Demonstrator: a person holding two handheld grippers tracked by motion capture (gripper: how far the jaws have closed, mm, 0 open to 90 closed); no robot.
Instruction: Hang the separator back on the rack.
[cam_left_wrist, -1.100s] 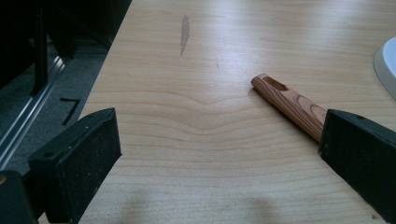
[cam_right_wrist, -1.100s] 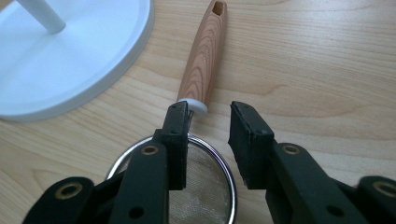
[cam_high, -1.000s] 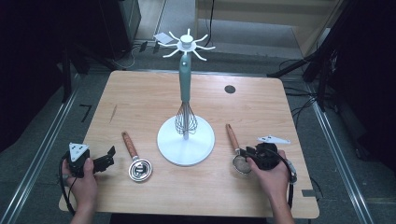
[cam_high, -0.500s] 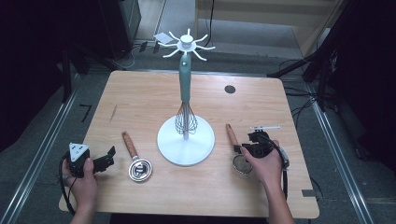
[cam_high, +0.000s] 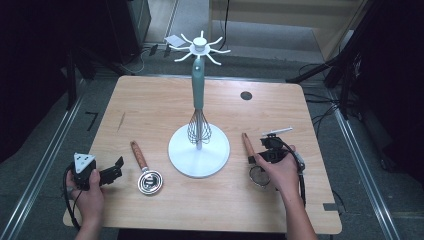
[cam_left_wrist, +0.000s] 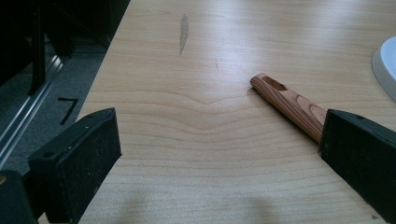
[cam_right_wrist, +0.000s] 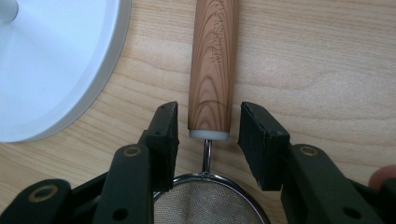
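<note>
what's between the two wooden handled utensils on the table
The white round base of the utensil stand, with a whisk hanging just above it, lies between the left utensil and the strainer, as the high view shows.

One white stand (cam_high: 198, 150) is on the table (cam_high: 150, 105), with one whisk (cam_high: 199, 127) hanging from it. Two wooden-handled utensils lie on the table: one strainer (cam_high: 249, 150) and one coiled whisk (cam_high: 145, 170). Two grippers: left gripper (cam_high: 112, 172), right gripper (cam_high: 267, 152).
</note>
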